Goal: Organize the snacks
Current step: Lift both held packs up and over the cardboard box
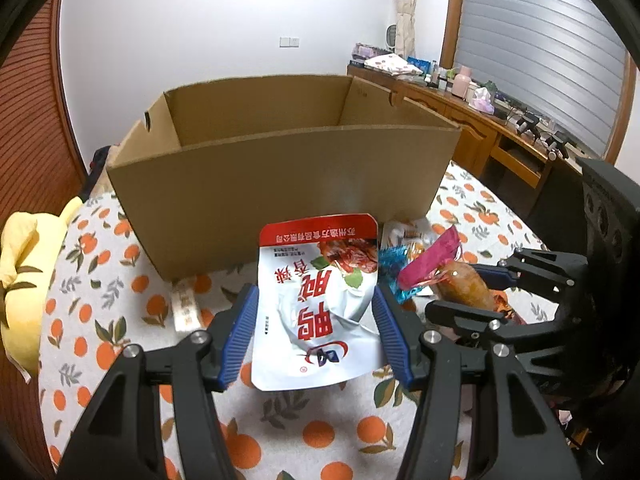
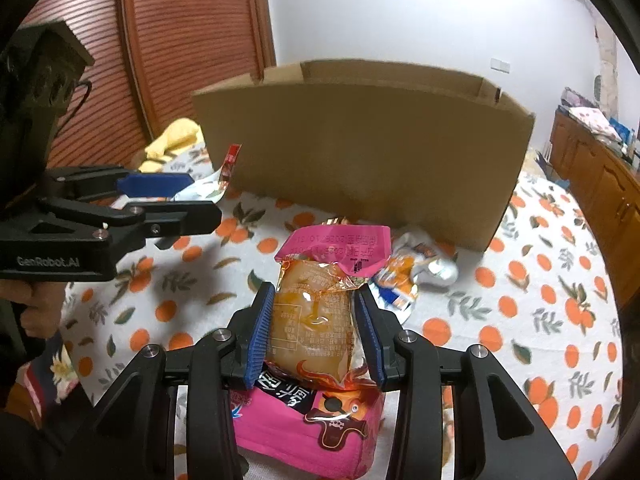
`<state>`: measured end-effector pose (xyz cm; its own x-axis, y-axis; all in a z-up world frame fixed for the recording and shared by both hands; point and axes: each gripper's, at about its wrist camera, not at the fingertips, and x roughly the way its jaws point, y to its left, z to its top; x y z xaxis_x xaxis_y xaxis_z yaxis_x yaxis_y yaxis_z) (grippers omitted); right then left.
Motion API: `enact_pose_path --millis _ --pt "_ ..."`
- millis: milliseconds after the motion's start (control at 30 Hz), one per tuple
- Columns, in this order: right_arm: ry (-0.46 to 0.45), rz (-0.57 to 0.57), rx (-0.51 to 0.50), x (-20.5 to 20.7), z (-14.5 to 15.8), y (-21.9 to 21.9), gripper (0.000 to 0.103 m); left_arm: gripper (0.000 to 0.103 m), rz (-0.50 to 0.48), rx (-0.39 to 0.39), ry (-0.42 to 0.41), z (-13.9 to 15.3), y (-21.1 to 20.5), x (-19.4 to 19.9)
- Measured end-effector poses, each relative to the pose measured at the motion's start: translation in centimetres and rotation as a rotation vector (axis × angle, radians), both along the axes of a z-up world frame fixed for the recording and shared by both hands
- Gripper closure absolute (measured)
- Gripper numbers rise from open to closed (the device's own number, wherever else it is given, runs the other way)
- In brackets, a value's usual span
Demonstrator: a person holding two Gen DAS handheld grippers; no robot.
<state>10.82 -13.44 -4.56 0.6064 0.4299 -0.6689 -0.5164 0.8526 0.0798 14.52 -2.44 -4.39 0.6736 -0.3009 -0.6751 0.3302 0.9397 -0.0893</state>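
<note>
My left gripper [image 1: 314,300] is shut on a white and red snack pouch [image 1: 320,300] and holds it above the bed, in front of an open cardboard box [image 1: 280,168]. My right gripper [image 2: 314,304] is shut on an orange snack pack with a pink top [image 2: 316,312], also lifted, to the right of the left gripper. In the left wrist view the right gripper [image 1: 476,296] shows at the right with the orange pack [image 1: 460,284]. In the right wrist view the left gripper [image 2: 176,196] shows at the left with the white pouch [image 2: 208,188]. The box [image 2: 360,148] stands behind both.
A pink snack bag [image 2: 316,428] lies under my right gripper. A silver and orange packet [image 2: 416,276] lies near the box's corner. A small pale packet [image 1: 186,306] lies by the box. A yellow plush [image 1: 28,264] sits at the left bed edge. A wooden cabinet [image 1: 480,120] stands behind.
</note>
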Motion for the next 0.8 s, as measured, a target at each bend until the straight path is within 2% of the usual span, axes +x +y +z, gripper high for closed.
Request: enact_pose_path --millis 533,800 --pt "-0.111 -0.020 0.007 2.1 5.5 -0.9 0.062 0.046 -0.005 -0.003 -0.078 4.8 0.0 2.9" --pt "-0.127 -0.022 0.022 4.0 7.5 -0.8 0.062 0.046 0.009 -0.005 -0.102 6.9 0.3 4.9"
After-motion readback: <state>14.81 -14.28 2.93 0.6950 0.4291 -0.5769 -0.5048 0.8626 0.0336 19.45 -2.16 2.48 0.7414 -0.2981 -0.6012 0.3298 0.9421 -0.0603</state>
